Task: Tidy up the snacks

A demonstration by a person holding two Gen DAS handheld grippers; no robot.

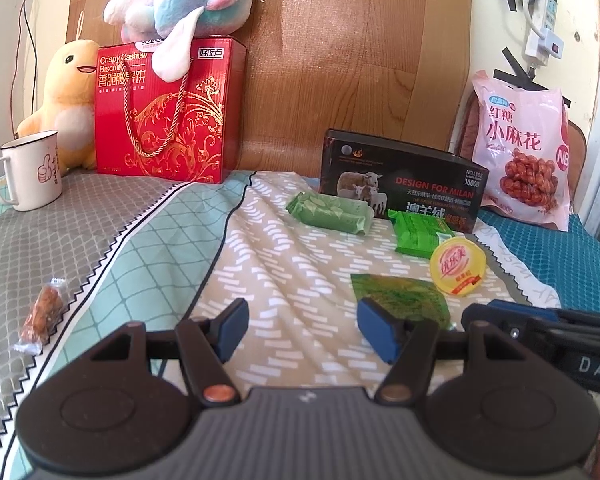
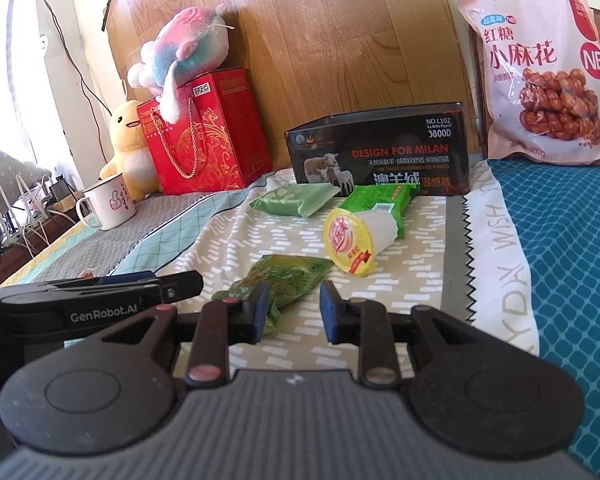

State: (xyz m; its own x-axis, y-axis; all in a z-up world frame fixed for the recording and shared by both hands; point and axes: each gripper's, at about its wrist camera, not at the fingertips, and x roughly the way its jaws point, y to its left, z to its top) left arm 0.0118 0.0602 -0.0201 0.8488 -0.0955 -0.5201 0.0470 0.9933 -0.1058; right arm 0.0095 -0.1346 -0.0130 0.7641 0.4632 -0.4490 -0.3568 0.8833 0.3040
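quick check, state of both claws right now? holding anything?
Left claw: open, nothing between its blue pads, only the patterned bedsheet below.
Right claw: open, empty; the crinkled dark green snack packet lies just past its left pad.

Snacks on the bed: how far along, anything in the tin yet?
Nothing looks sorted. Both the left gripper and right gripper are open and empty. Loose: jelly cup, two green packets, leaf-print pouch, small wrapped snack. The tin's inside is hidden.
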